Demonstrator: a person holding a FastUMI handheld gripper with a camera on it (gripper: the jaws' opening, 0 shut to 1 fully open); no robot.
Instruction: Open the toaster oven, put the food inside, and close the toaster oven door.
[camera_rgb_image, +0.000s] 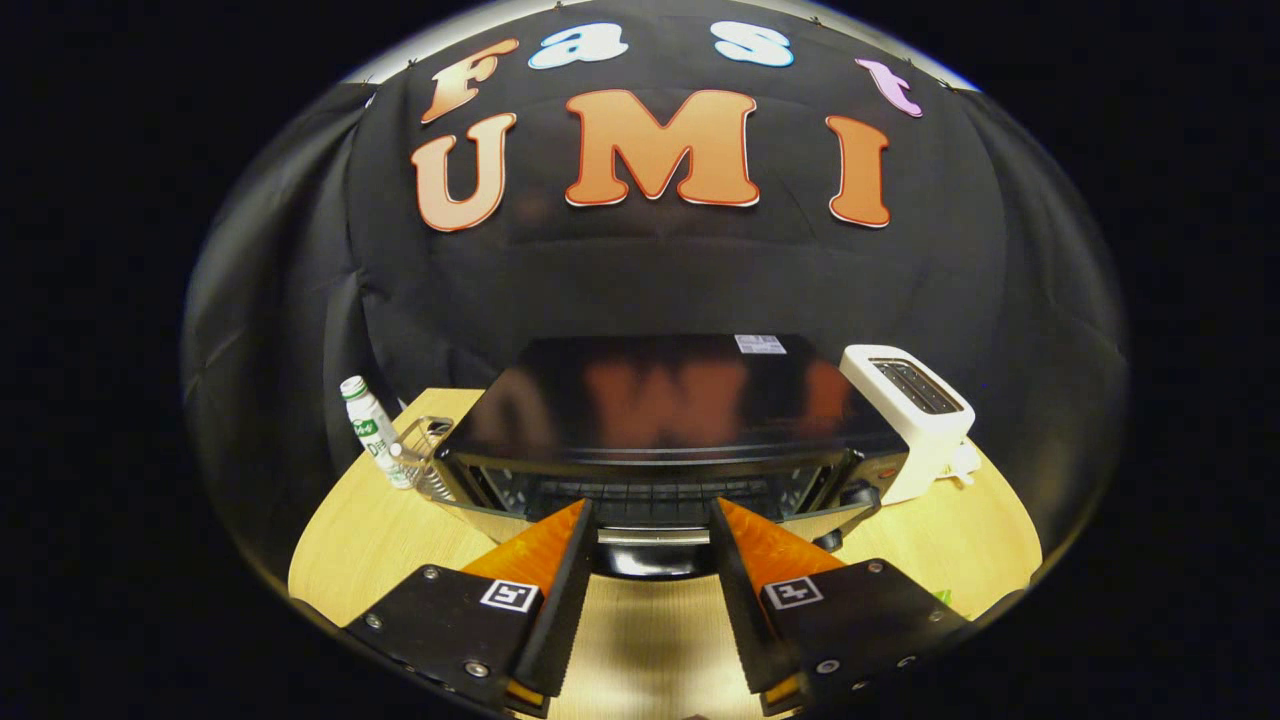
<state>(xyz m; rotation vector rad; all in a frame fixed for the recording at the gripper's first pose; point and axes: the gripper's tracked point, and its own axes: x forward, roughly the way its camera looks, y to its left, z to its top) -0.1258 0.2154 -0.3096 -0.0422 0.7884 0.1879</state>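
Claw (650, 515): your fingers spread, nothing pinched, at the toaster oven (660, 430) door handle (650, 537).
Risk: handle slips out; door stays shut.

Fisheye rides hand-held gripper (650, 520), faces forward and slightly down, close before toaster oven (670, 420) front on table (400, 520).

A glossy black top is seen on the toaster oven (660, 410), with a shiny metal handle along its door. The table (380, 520) is finished in pale, smooth wood grain. The toaster (915, 420) is cased in white plastic. The open tool (650, 520) is faced with matt black plates over orange fingers (540, 550).
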